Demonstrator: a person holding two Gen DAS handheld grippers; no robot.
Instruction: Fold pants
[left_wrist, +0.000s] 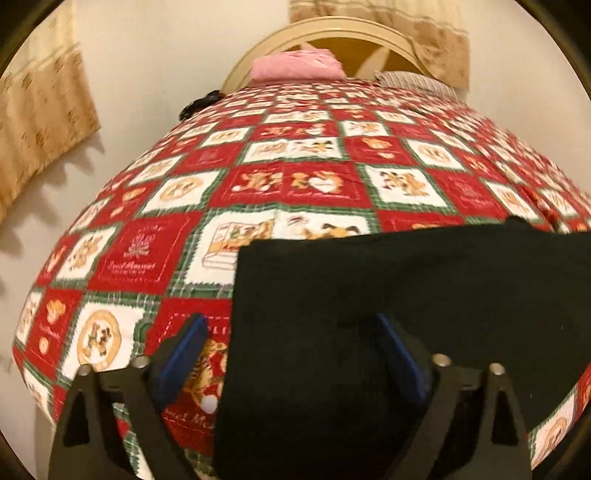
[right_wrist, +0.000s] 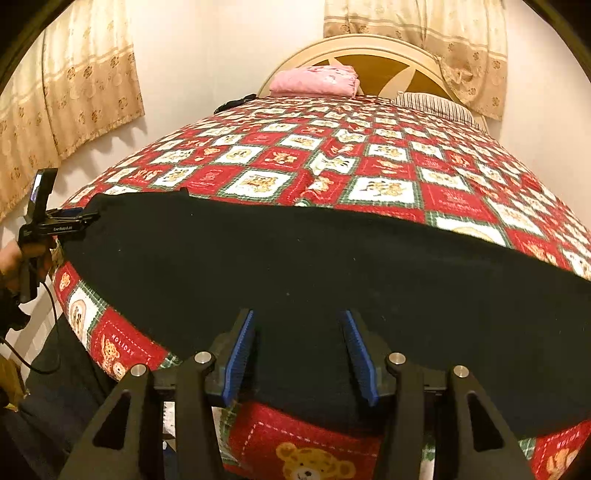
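The black pants (right_wrist: 295, 258) are laid flat on the quilted bedspread (right_wrist: 369, 177). Both the left gripper (left_wrist: 291, 350) and the right gripper (right_wrist: 299, 350) are spread, grasping nothing. An edge must next be pinched, seemingly, for a fold.

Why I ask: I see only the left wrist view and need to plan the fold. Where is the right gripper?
Observer: The right gripper hovers over the near edge of the black pants, about midway along them, jaws apart and pressing nothing.
Operator: How far right do the pants run?
Observer: Across the quilt to that view's right edge, as one dark band.
Operator: And my left gripper, seen from there?
Observer: The left gripper is at the pants' left end, held in a hand.
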